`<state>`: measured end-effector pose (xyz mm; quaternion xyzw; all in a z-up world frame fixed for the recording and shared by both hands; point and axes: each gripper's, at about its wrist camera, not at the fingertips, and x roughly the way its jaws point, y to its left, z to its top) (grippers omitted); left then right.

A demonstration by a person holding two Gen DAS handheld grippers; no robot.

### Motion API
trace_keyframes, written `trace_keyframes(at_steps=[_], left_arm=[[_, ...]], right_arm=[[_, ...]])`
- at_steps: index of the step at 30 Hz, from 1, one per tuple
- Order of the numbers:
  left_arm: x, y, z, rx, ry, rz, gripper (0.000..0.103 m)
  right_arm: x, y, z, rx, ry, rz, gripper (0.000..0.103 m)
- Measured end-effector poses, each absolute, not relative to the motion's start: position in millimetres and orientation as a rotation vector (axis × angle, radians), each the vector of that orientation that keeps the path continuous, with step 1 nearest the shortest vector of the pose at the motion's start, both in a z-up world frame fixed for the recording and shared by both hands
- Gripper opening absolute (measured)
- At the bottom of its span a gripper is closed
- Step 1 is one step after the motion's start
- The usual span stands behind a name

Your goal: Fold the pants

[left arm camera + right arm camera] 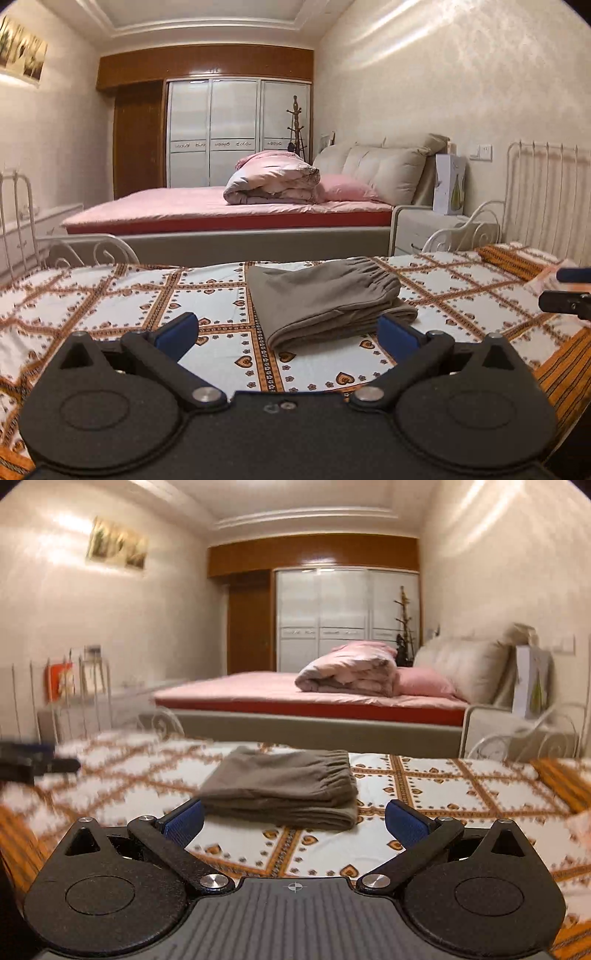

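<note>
Grey-brown pants (pixel 328 299) lie folded in a compact stack on the patterned bedsheet (pixel 110 306), elastic waistband on top at the far right. My left gripper (pixel 288 328) is open just in front of the stack, blue pads wide apart, nothing between them. In the right wrist view the same folded pants (pixel 284 786) lie ahead, and my right gripper (pixel 295 818) is open just short of them, holding nothing. The right gripper's tip (pixel 565 301) shows at the right edge of the left wrist view; the left gripper (pixel 33 764) shows blurred at the left edge of the right wrist view.
The daybed has white metal rails (pixel 546 192) at its ends. Beyond it stands a large bed (pixel 229 210) with a pink sheet, a rolled quilt (pixel 273 181) and pillows. A nightstand (pixel 424 225) with a white box, a wardrobe (pixel 236 133) and a coat stand are further back.
</note>
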<state>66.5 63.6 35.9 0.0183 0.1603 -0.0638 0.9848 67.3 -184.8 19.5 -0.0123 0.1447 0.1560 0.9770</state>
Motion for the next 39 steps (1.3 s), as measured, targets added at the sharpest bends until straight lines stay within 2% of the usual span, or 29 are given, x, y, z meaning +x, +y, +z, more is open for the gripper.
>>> trace_keyframes(at_steps=[8,19,39], left_arm=[[81.4,56.4,26.0,0.030,0.379,-0.137,0.097],[77.3,47.5,21.7,0.013,0.376,-0.174,0.097],[75.9,42.3,22.0,0.025,0.376,-0.212,0.097]], right_arm=[[80.5,-174.4,3.7,-0.036,0.353,0.345,0.103],[90.3,-188.8,6.5,0.099,0.392,0.339,0.103],[93.8,-180.7,4.7,0.097,0.414,0.351,0.103]])
